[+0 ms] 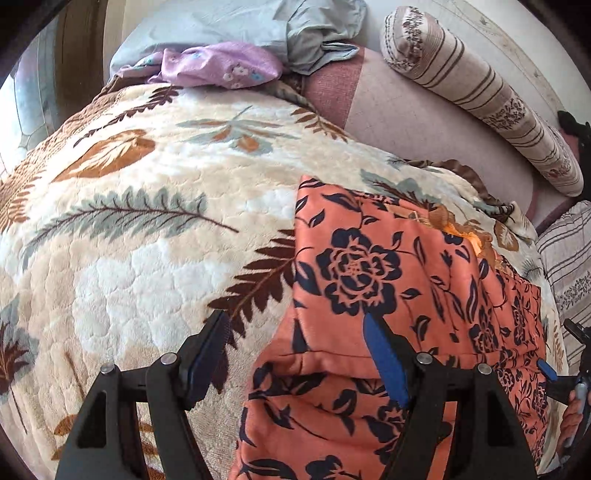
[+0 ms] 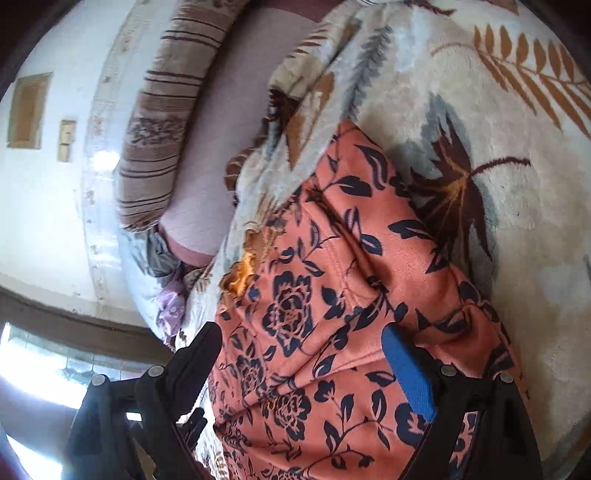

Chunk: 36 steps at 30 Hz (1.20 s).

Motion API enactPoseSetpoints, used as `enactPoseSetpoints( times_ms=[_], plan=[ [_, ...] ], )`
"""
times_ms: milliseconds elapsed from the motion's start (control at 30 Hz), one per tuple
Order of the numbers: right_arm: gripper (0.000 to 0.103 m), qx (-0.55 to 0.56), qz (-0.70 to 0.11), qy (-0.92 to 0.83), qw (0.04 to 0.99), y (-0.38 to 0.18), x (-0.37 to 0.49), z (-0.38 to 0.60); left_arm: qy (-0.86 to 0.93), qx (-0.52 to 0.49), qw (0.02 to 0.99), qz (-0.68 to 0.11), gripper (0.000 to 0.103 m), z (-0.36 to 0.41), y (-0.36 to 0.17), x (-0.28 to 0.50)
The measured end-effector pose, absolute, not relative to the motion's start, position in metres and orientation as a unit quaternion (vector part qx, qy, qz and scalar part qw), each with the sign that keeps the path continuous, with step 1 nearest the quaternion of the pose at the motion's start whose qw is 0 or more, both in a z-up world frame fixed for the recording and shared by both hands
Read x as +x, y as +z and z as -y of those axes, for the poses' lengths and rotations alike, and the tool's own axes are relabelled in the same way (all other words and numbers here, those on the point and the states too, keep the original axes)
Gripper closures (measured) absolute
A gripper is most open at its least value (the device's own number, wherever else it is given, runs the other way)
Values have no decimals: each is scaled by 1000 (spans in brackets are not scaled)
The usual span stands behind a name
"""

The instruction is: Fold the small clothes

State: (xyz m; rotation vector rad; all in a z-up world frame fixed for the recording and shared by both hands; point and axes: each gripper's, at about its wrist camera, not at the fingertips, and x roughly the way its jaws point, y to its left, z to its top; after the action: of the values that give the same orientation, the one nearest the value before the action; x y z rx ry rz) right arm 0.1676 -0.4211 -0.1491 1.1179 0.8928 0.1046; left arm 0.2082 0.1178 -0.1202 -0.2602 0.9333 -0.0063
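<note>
An orange garment with a dark navy flower print [image 1: 369, 280] lies partly folded on a cream leaf-patterned blanket [image 1: 147, 240]. My left gripper [image 1: 295, 325] is open and hovers over the garment's left edge; its right finger [image 1: 384, 354] is above the cloth, its left finger over the blanket. In the right wrist view the same garment [image 2: 332, 295] fills the middle. My right gripper [image 2: 303, 339] is open over it and holds nothing. The right gripper also shows at the right edge of the left wrist view [image 1: 550, 369].
A striped bolster pillow [image 1: 480, 92] lies at the back right on a pink sheet [image 1: 406, 122]. A lilac flowered cloth [image 1: 221, 62] and a pale blue cloth [image 1: 258, 26] lie bunched at the far edge. A second striped pillow [image 1: 569, 258] sits at the right.
</note>
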Motion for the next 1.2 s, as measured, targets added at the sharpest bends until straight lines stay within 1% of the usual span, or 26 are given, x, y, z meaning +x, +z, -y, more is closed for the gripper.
enactPoseSetpoints(
  times_ms=[100, 133, 167, 200, 233, 300, 400, 433, 467, 533, 567, 600, 633, 667, 700, 733, 767, 800, 867, 967, 1067, 1133, 1167, 1200],
  plan=[
    [14, 501, -414, 16, 759, -154, 183, 417, -6, -130, 878, -461, 27, -114, -139, 212],
    [17, 488, -418, 6, 766, -152, 187, 415, -6, -127, 880, -457, 27, -115, -141, 211],
    [41, 467, -429, 0, 774, -149, 193, 411, -6, -120, 884, -452, 27, -113, -142, 211],
    [89, 450, -446, 0, 774, -151, 202, 409, -6, -113, 885, -452, 27, -111, -142, 211],
    [96, 434, -454, -7, 778, -148, 204, 407, -6, -108, 885, -453, 27, -110, -142, 211],
    [97, 385, -438, -13, 812, -124, 199, 398, -12, -106, 883, -456, 27, -112, -142, 212],
    [97, 310, -391, -20, 866, -84, 173, 382, -15, -111, 883, -455, 27, -121, -137, 213],
    [96, 290, -398, -23, 870, -87, 169, 378, -10, -114, 887, -448, 27, -123, -132, 212],
    [93, 281, -418, -21, 863, -101, 170, 377, -7, -117, 889, -442, 27, -125, -127, 212],
    [93, 308, -472, -23, 826, -141, 173, 385, -12, -122, 893, -434, 27, -123, -118, 215],
    [91, 331, -483, -16, 811, -156, 169, 392, -17, -123, 894, -432, 27, -120, -114, 217],
    [92, 347, -460, -10, 817, -156, 163, 396, -21, -116, 895, -431, 27, -116, -112, 220],
    [90, 347, -454, -10, 821, -151, 161, 399, -24, -102, 893, -437, 27, -110, -114, 224],
    [84, 340, -449, -16, 826, -145, 158, 400, -23, -83, 887, -453, 27, -104, -121, 230],
    [74, 333, -441, -20, 833, -137, 154, 401, -14, -59, 875, -481, 27, -97, -135, 238],
    [66, 329, -431, -26, 840, -130, 150, 404, -7, -46, 870, -491, 25, -95, -146, 241],
    [45, 329, -418, -35, 846, -121, 145, 407, -3, -39, 882, -469, 23, -92, -145, 237],
    [32, 334, -399, -39, 853, -112, 140, 410, 0, -27, 884, -467, 23, -89, -145, 236],
    [32, 347, -367, -10, 863, -95, 142, 412, 0, -28, 885, -465, 23, -90, -144, 235],
    [32, 365, -370, 69, 851, -88, 169, 398, -2, -26, 884, -466, 22, -91, -145, 235],
    [29, 389, -417, 118, 812, -123, 213, 386, -1, -26, 884, -467, 22, -91, -146, 237],
    [29, 412, -461, 68, 783, -160, 230, 399, -5, -26, 886, -464, 22, -91, -146, 236],
    [35, 446, -450, 65, 771, -169, 231, 408, -6, -24, 886, -463, 22, -91, -146, 236],
    [35, 464, -433, 65, 770, -164, 222, 412, -8, -24, 886, -462, 22, -91, -147, 236]
  ],
)
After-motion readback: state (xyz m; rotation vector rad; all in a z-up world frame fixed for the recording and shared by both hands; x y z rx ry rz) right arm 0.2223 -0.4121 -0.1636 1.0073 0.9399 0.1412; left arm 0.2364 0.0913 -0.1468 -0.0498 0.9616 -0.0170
